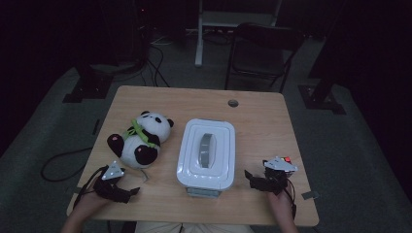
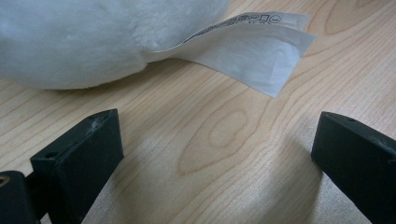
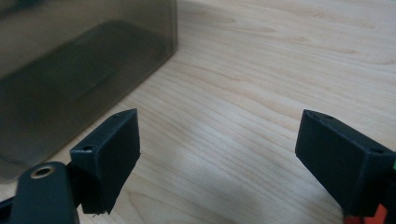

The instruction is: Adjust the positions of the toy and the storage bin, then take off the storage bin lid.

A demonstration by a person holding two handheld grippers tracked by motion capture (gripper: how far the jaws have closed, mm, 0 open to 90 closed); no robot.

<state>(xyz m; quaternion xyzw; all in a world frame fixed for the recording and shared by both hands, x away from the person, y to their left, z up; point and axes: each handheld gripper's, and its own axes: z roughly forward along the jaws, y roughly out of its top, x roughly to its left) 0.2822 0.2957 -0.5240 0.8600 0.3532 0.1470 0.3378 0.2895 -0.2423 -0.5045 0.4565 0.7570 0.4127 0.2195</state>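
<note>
White plush panda (image 1: 141, 138) lies just ahead of the wide-open left gripper (image 1: 127, 190); the right gripper (image 1: 250, 177), also open and empty, sits beside the lidded box (image 1: 206, 153).

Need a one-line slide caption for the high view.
Plush panda and lidded white box on a wooden table, with open left hand-held gripper and right hand-held gripper flanking them.

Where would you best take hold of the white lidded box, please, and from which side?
Probably the grey handle recessed along the middle of the box's lid, coming straight down from above with jaws across its narrow width; the smooth, wide walls offer less to pinch.
</note>
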